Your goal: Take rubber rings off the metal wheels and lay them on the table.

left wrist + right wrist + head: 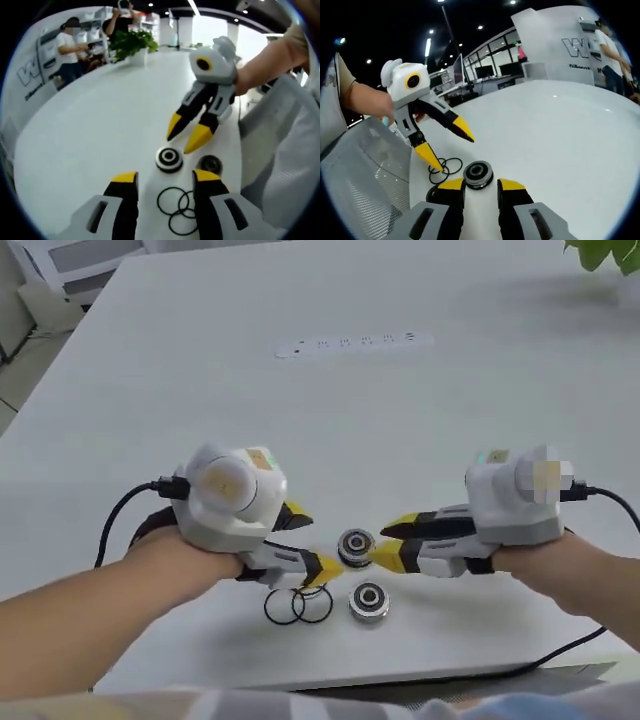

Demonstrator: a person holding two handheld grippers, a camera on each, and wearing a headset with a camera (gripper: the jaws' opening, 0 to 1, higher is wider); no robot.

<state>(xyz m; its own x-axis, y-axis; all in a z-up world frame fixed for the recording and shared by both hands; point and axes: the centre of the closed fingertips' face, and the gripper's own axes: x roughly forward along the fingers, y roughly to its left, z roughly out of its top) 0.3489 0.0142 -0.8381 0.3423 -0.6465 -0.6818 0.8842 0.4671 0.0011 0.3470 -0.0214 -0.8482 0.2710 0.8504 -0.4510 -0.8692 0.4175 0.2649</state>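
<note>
The left gripper's (165, 176) yellow-tipped jaws stand wide apart and hold nothing. They point across the white table (200, 370) toward a metal wheel (169, 159) that lies flat just ahead of them. The loose rubber rings (177, 210) lie overlapping on the table, close to the inner side of one jaw. A second, darker wheel (210, 163) sits just beyond that jaw's tip.

The right gripper (481, 184) faces the left one from the other side. Its jaws are parted by a narrower gap and also grip nothing. The first wheel lies on the table right at their tips, and whether a tip touches it cannot be told.

In the head view, the two grippers point at each other with that wheel between them. The second wheel and the rings lie nearer the person. Farther off, a power strip (355, 342) lies on the table.
</note>
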